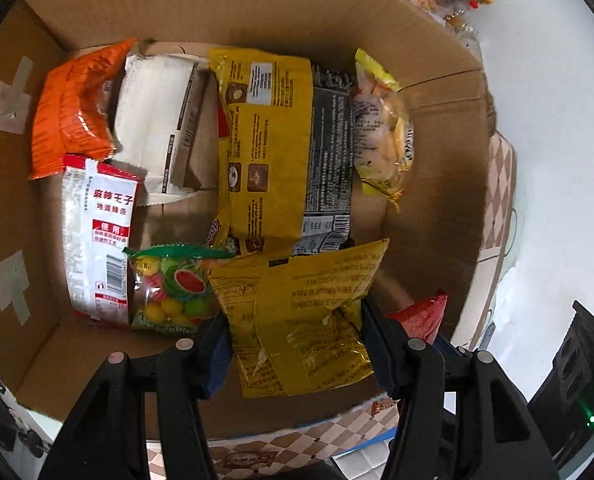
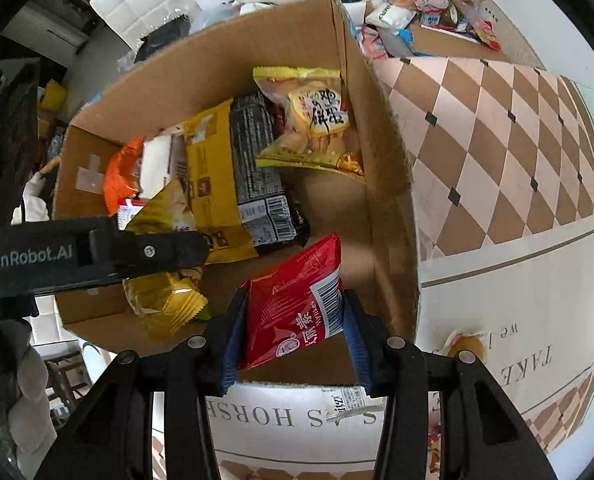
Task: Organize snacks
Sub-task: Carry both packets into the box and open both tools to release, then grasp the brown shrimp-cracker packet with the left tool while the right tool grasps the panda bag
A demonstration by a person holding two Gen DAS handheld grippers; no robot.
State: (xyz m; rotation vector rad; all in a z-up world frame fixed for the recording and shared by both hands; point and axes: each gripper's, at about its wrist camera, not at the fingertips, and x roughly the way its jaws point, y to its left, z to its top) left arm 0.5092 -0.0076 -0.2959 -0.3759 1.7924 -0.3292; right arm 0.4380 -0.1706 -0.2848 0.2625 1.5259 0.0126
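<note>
A brown cardboard box (image 1: 257, 4) holds several snack packs: an orange bag (image 1: 73, 108), a white pack (image 1: 157, 120), a long yellow-and-black pack (image 1: 273, 140) and a fruit-candy bag (image 1: 169, 288). My left gripper (image 1: 295, 336) is shut on a crinkled yellow packet (image 1: 305, 320), which hangs over the box's near side. The right wrist view shows the same box (image 2: 389, 208) from above. There my right gripper (image 2: 291, 332) is shut on a red packet (image 2: 293, 304) above the box's near right corner. The left gripper (image 2: 169, 252) with its yellow packet (image 2: 165, 304) shows at the left.
The box sits on a checkered brown-and-cream cloth (image 2: 497, 140) with printed words. A heap of loose snack packs (image 2: 429, 4) lies beyond the box at the far right. A small orange-brown item (image 2: 465, 346) lies on the cloth beside my right fingers.
</note>
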